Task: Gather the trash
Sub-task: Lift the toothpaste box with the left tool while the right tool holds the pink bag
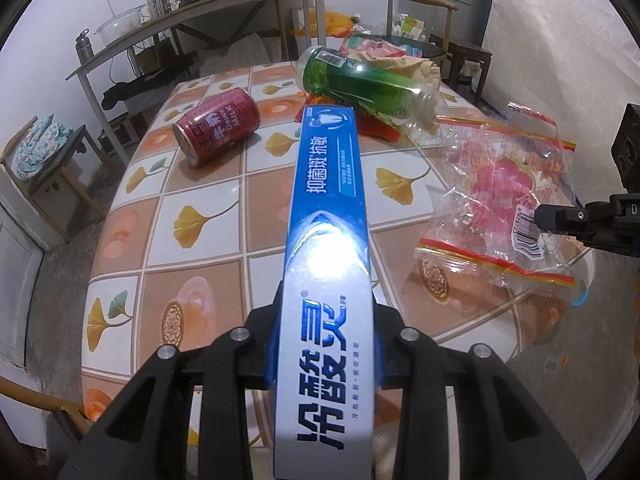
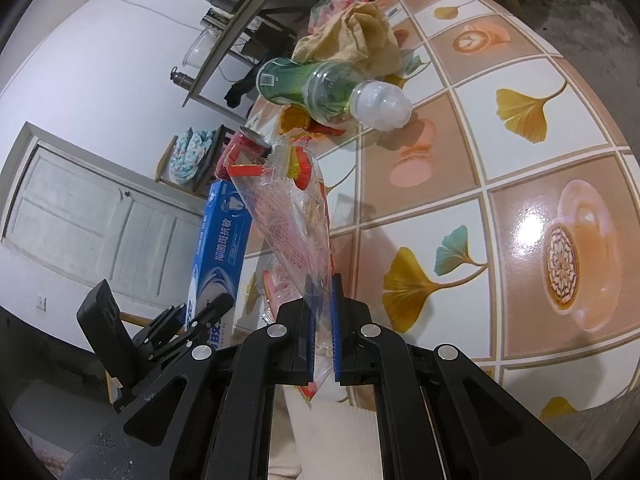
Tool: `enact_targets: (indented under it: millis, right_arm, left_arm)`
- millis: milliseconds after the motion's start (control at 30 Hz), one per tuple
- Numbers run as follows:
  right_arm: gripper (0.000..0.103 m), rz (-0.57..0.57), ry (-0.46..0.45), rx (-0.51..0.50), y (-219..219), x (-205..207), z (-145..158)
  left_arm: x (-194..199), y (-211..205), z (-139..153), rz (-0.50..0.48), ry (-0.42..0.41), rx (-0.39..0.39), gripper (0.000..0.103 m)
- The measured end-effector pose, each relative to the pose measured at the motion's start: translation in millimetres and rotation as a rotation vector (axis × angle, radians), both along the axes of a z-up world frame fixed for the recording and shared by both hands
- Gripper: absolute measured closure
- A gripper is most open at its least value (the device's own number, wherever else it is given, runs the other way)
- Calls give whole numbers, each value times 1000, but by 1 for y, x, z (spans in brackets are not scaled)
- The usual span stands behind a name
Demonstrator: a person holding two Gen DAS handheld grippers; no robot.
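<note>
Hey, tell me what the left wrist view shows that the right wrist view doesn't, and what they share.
Only the left wrist view shows the red drink can's printed side lying on the tiled table, and the left tongs closed on the blue toothpaste box.

Only the right wrist view shows the right tongs pinching the clear plastic wrapper and the bottle's white cap.

Both show the green plastic bottle, box, wrapper and crumpled brown paper.

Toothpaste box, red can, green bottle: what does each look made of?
Toothpaste box: likely glossy printed cardboard; sharp folded edges, bright glare. Red can: probably painted metal; silvery rim at its end. Green bottle: clear plastic, see-through at the neck, green inside.
</note>
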State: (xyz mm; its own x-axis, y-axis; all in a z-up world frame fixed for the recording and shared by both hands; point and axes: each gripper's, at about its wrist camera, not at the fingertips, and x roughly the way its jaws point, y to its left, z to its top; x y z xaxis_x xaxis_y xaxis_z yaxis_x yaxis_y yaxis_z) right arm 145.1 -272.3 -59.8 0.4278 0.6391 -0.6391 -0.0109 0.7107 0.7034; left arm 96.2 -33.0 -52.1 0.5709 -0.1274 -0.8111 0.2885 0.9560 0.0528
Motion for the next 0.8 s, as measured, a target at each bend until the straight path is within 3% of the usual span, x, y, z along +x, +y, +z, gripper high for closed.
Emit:
enact_targets:
  millis: [800]
  right_arm:
    - [98,-4,-22,6,-3,-6,4]
  left_arm:
    - [-4,-1,11,-4,-30,-12,70]
